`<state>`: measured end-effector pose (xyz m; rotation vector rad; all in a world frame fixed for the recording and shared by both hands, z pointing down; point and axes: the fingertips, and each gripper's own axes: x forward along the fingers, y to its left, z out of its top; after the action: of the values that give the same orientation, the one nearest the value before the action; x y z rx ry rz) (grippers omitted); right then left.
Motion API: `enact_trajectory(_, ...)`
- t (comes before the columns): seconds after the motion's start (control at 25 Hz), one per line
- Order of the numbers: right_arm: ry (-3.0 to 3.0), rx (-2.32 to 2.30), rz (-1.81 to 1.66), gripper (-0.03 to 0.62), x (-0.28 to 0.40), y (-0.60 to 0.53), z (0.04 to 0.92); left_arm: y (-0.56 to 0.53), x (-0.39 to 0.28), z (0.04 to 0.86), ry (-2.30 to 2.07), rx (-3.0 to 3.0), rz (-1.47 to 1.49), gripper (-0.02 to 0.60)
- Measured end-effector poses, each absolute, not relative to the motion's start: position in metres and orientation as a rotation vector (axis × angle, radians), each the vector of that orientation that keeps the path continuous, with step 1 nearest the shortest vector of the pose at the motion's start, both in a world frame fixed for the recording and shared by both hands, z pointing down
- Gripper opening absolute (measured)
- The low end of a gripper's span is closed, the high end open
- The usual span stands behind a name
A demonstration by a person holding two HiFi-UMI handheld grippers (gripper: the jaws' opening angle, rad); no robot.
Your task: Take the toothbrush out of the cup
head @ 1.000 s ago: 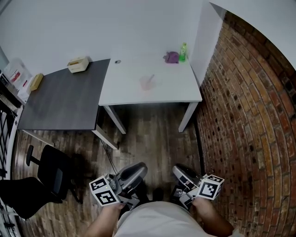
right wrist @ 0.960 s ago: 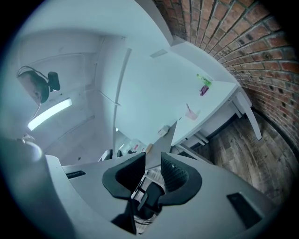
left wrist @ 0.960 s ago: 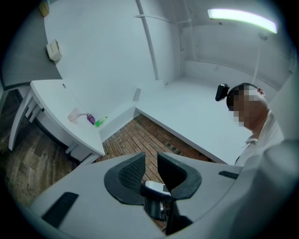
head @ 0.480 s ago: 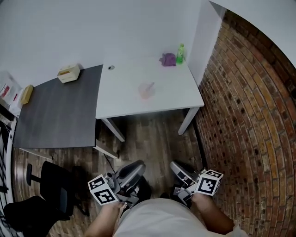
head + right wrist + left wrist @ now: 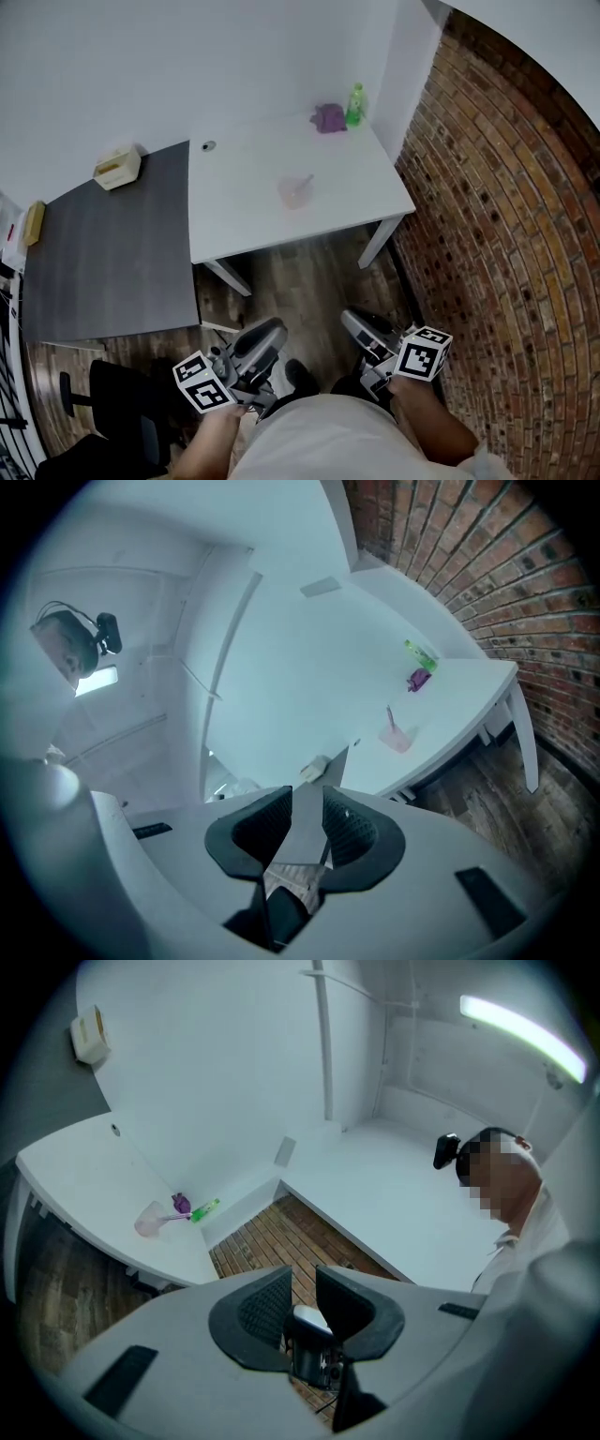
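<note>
Cup [image 5: 294, 192], apparently well inside table [image 5: 239, 220] edges

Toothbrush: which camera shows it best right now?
Right gripper view: the toothbrush sticks up clearly above the pink cup. The head view shows only a faint streak at the cup; the left gripper view shows a small thin line.

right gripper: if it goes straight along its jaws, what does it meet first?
Likely the dark grey desk, seen between the right gripper's open jaws; depth unclear. The cup lies off to its right.
</note>
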<state>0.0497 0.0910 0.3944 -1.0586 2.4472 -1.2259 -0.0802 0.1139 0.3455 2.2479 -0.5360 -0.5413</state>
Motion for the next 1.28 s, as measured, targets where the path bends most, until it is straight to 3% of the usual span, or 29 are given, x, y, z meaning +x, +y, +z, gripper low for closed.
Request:
enact_trajectory(0.72,2.553,-1.072,-1.193,0.106,0.045,-0.006,0.409,0.035,-0.092,0.36,-0.625,2.212,-0.554,0.066)
enact_trajectory(1.28,2.704,-0.948,-1.223,0.103,0.068,-0.105,0.422,-0.06,-0.056,0.366,-0.763,2.18,-0.587,0.066)
